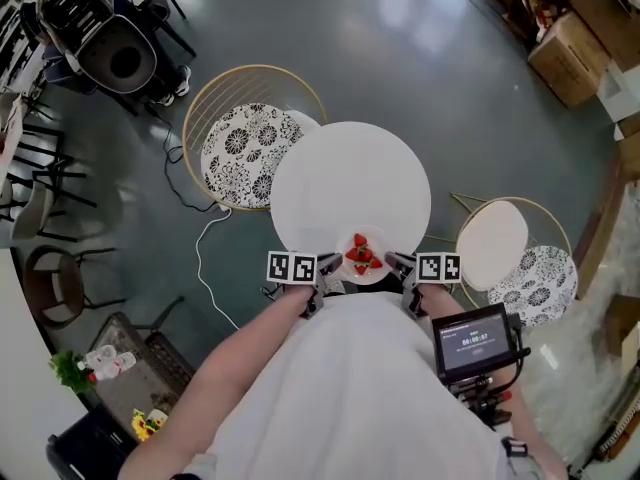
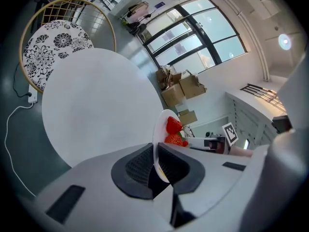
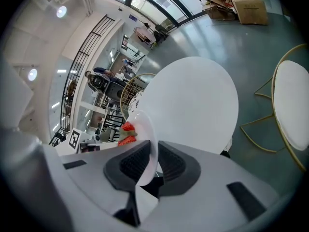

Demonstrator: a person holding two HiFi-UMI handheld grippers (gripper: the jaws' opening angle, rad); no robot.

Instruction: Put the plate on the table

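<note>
A small white plate (image 1: 364, 257) carrying red strawberries (image 1: 362, 255) is held over the near edge of the round white table (image 1: 350, 183). My left gripper (image 1: 328, 265) is shut on the plate's left rim (image 2: 157, 144), and my right gripper (image 1: 398, 264) is shut on its right rim (image 3: 150, 144). Both gripper views show the plate edge-on between the jaws, with strawberries (image 2: 174, 128) (image 3: 127, 131) on it and the table top (image 2: 101, 105) (image 3: 193, 105) beyond. Whether the plate touches the table cannot be told.
A wire-backed chair with a patterned cushion (image 1: 247, 148) stands left of the table. A second chair with a white seat (image 1: 492, 243) and a patterned cushion (image 1: 543, 278) is at the right. A white cable (image 1: 203, 248) trails on the floor. Cardboard boxes (image 1: 565, 38) sit far right.
</note>
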